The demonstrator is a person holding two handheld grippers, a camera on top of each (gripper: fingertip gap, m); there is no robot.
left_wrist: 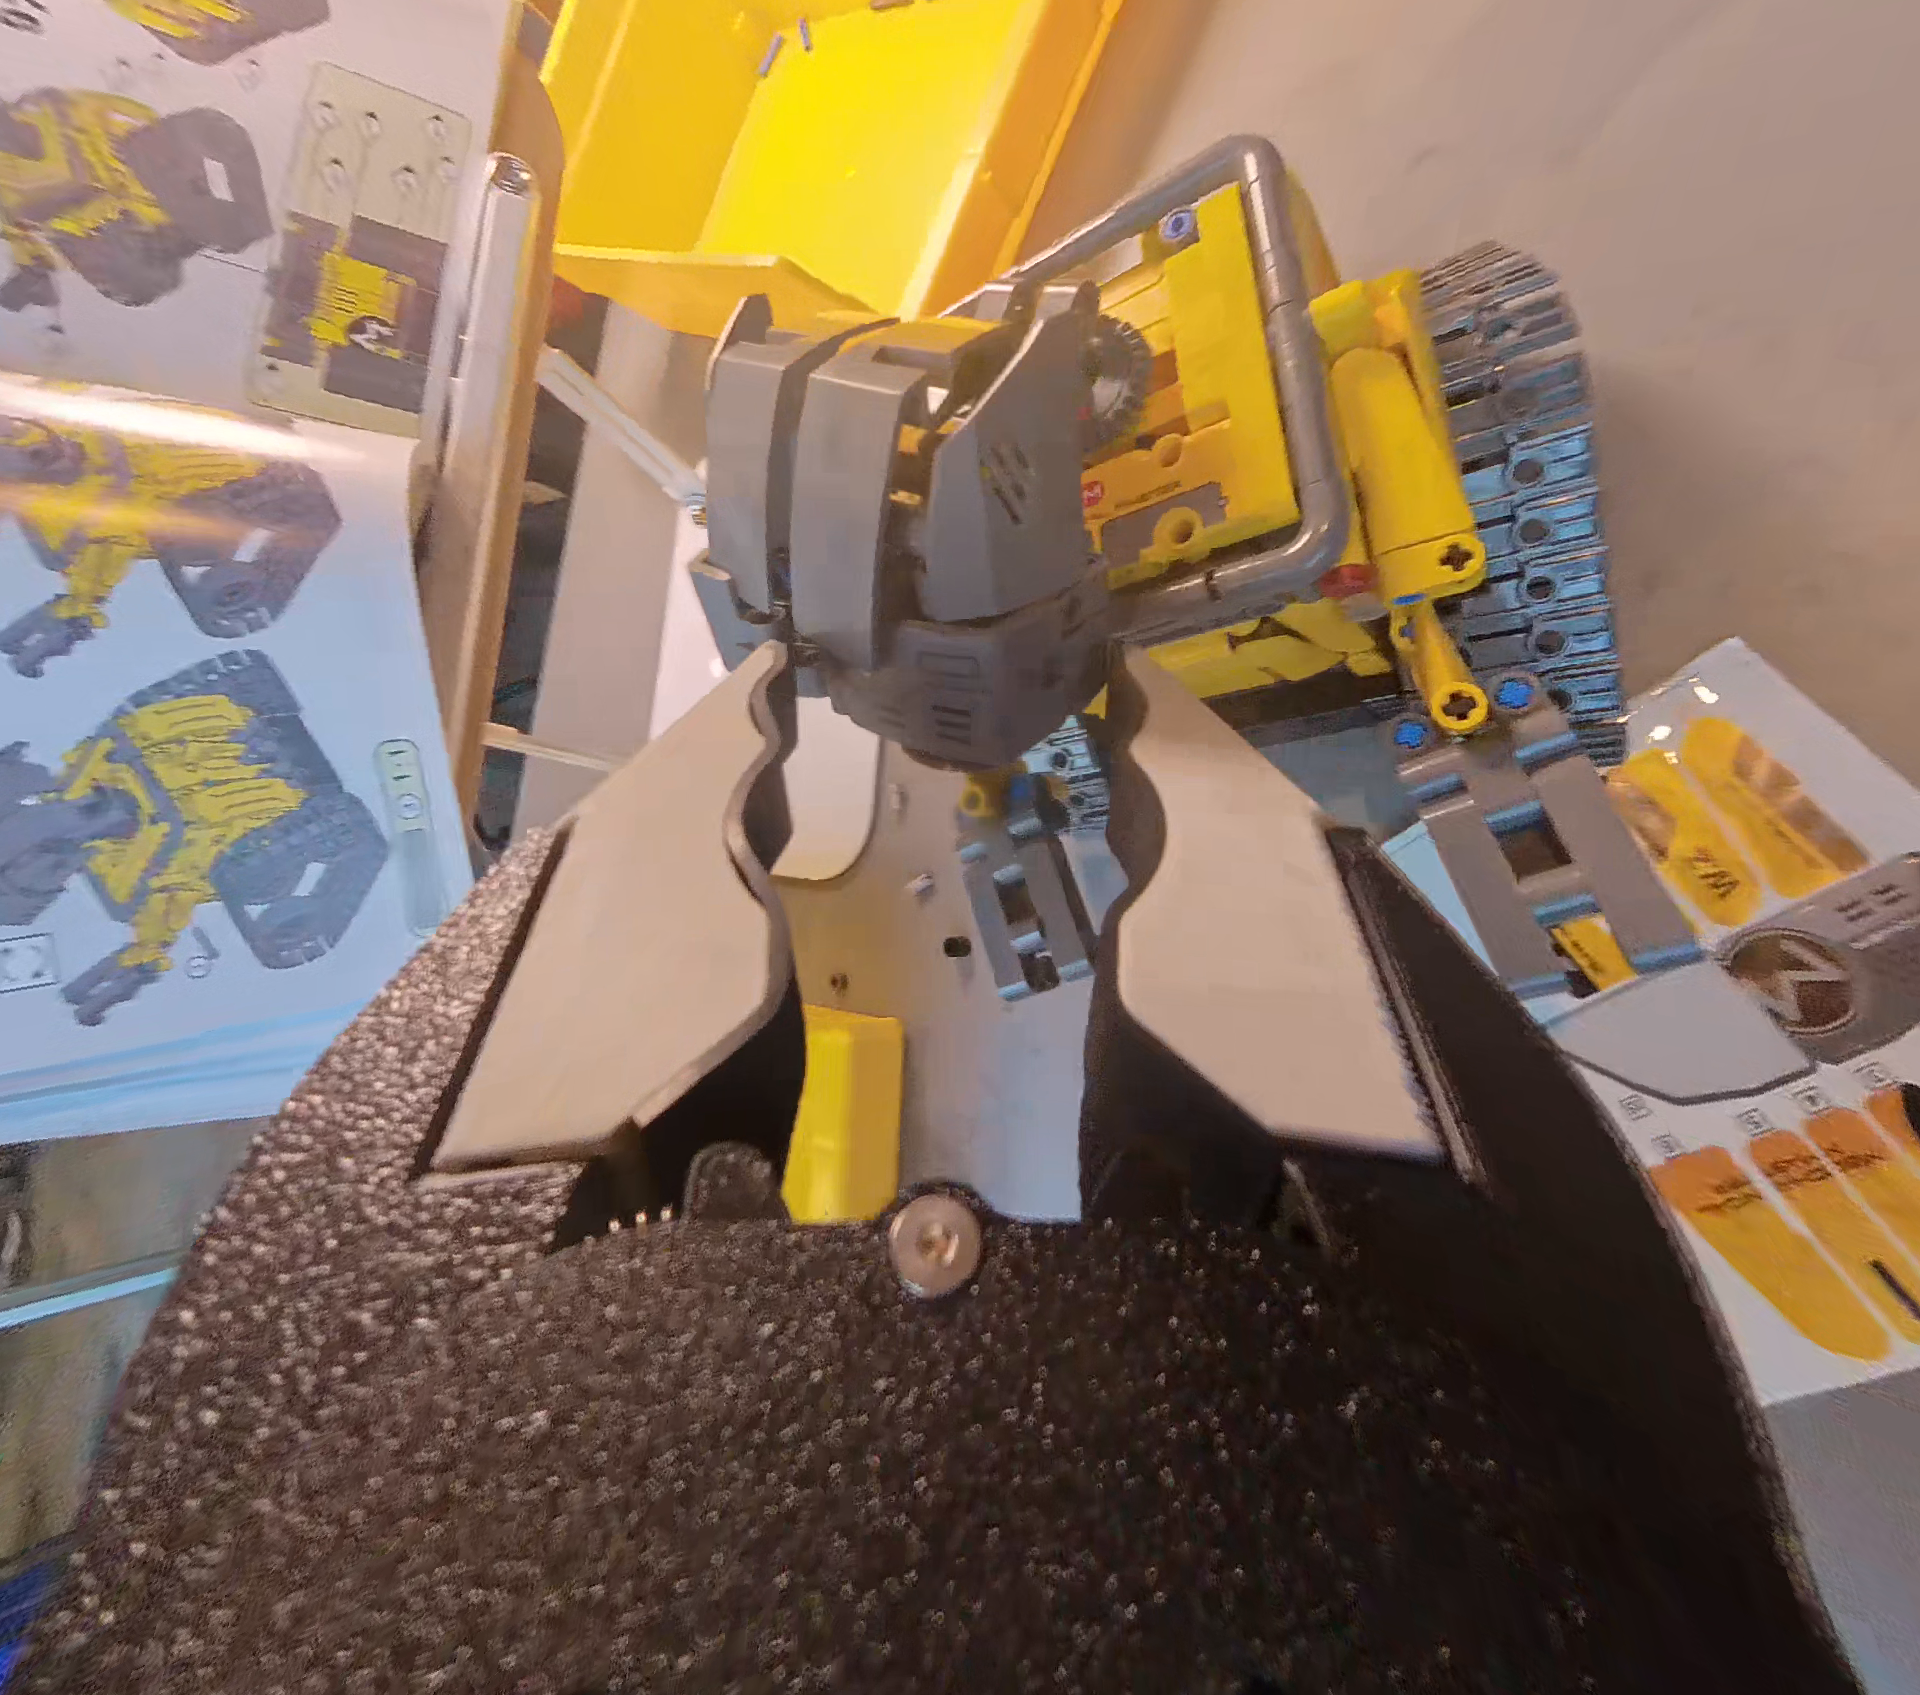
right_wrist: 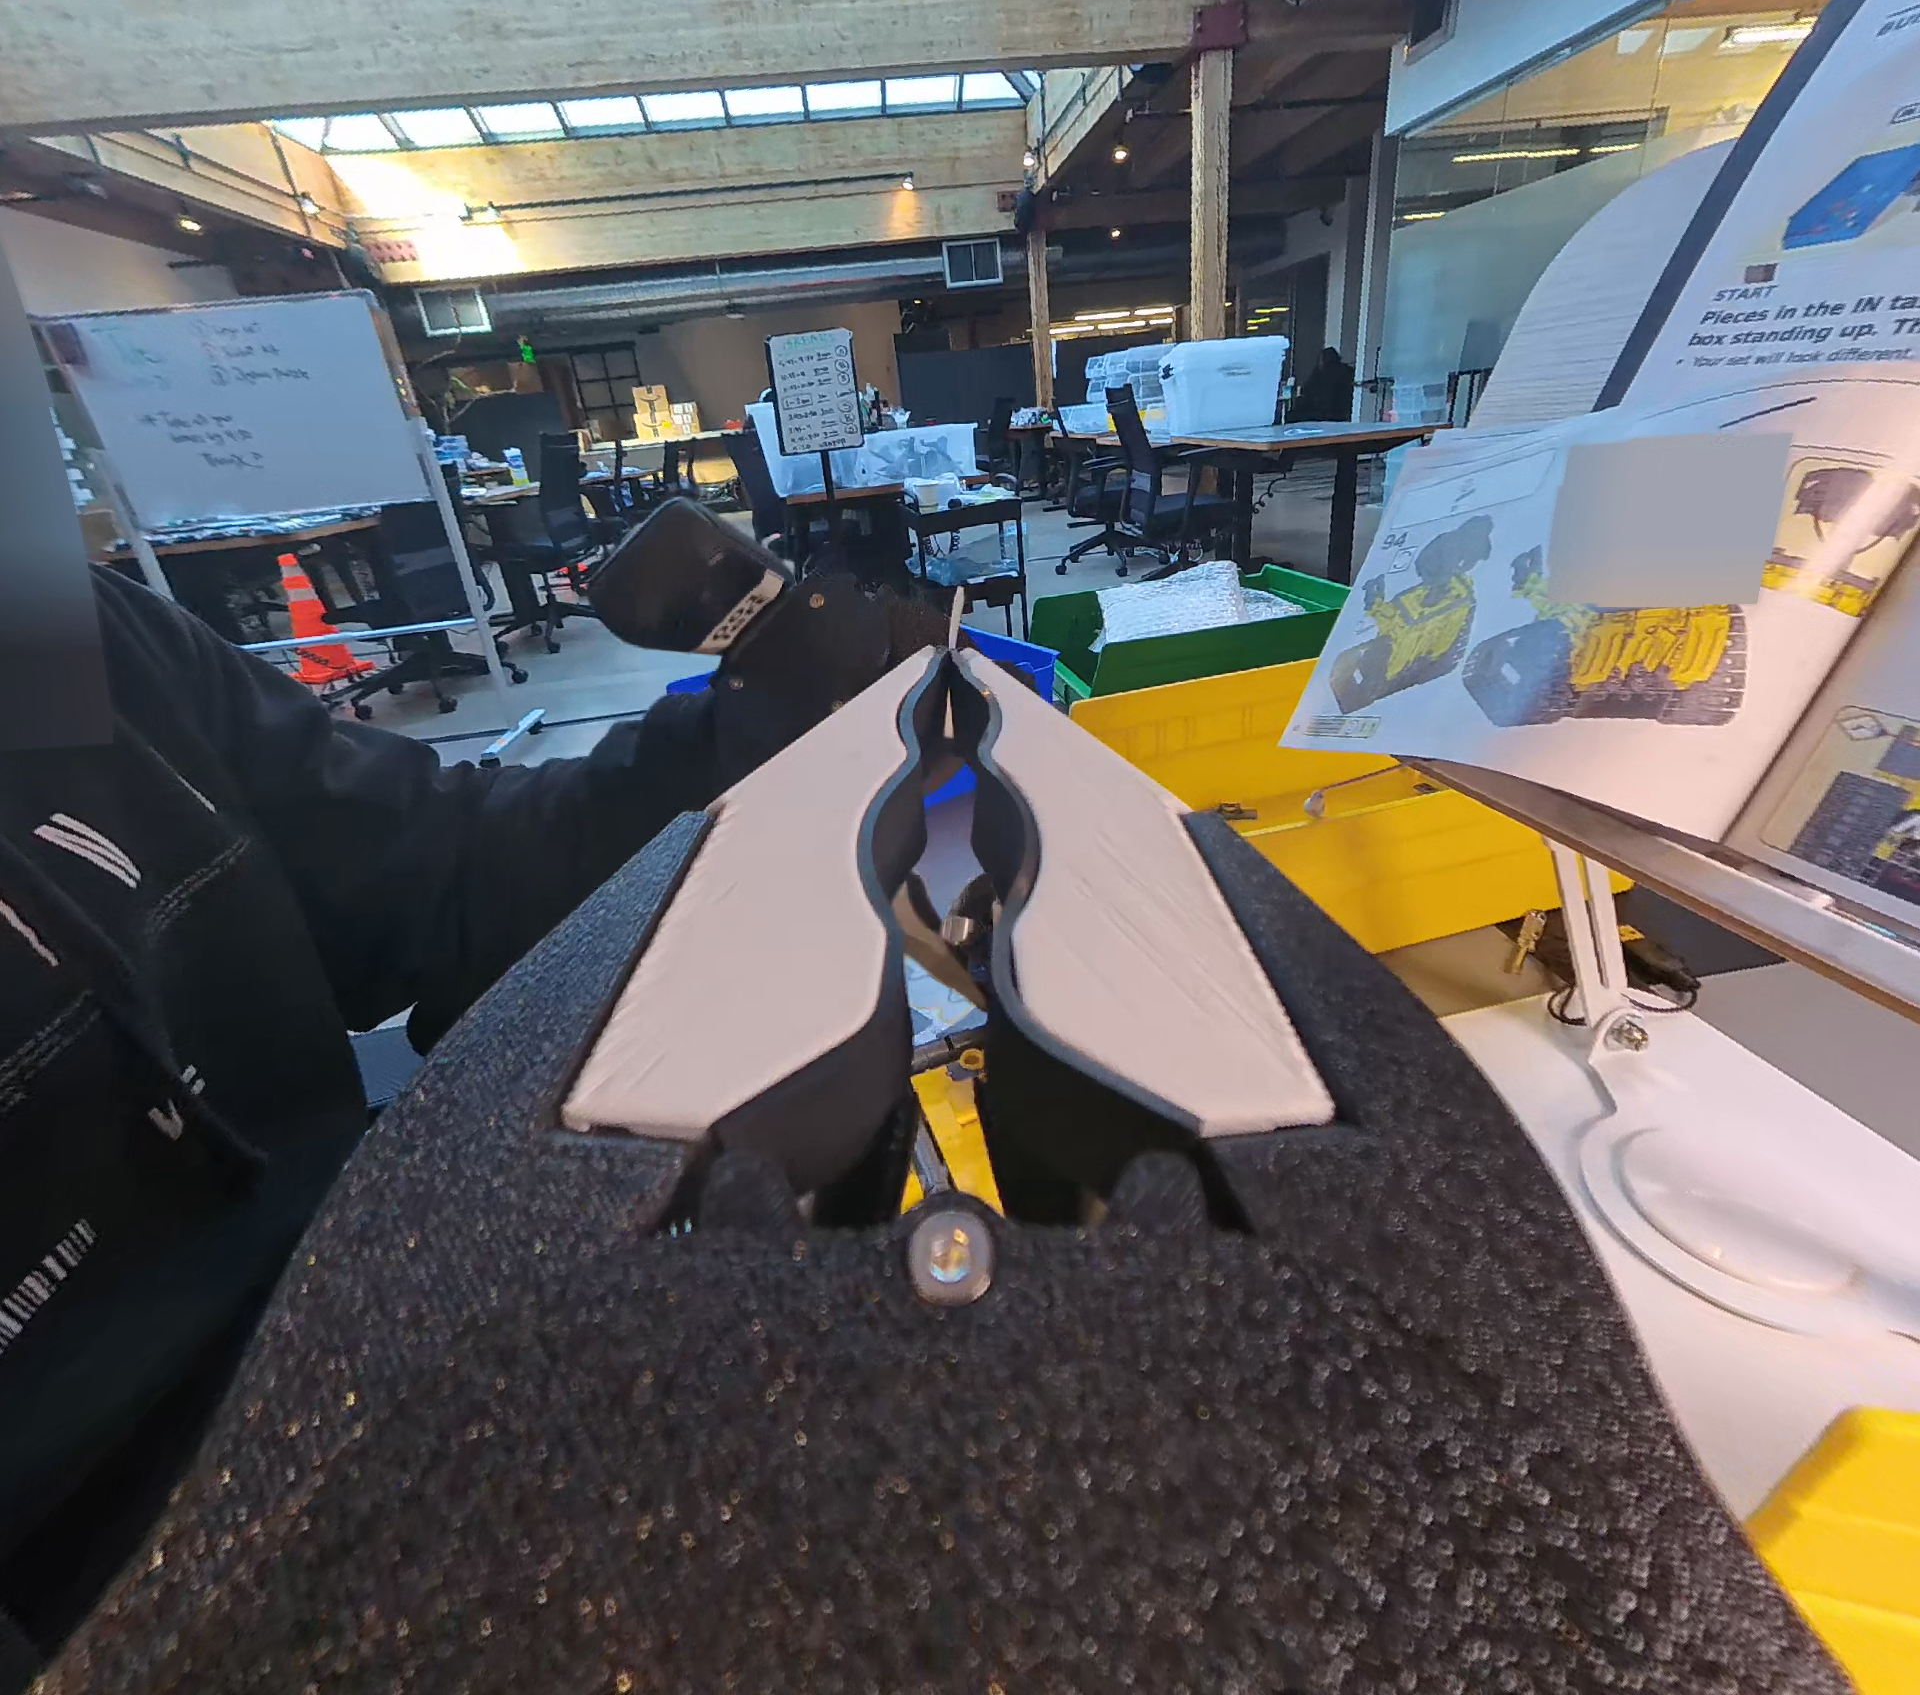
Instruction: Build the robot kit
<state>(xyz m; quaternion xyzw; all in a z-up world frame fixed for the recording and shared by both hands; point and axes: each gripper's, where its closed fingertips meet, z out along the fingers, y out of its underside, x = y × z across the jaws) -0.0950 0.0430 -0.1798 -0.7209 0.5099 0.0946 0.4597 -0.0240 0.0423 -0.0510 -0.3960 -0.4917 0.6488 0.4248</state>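
Left wrist view: left gripper [left_wrist: 951, 700] grips grey cab part of yellow brick-built tracked vehicle [left_wrist: 1226, 440], w/ yellow bin [left_wrist: 623, 87] behind, instruction booklet [left_wrist: 208, 502] at left, sticker sheet [left_wrist: 1766, 1126] at right. Right wrist view: right gripper [right_wrist: 951, 669] raised, fingertips touching, holding nothing; person's dark sleeve [right_wrist: 364, 814] at left.

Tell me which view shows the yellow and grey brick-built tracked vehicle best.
Left wrist view. The tracked vehicle fills the centre, its grey cab end clamped by the left gripper, with its track visible. The right wrist view shows none of the model itself, only printed pictures of it on the instruction sheet.
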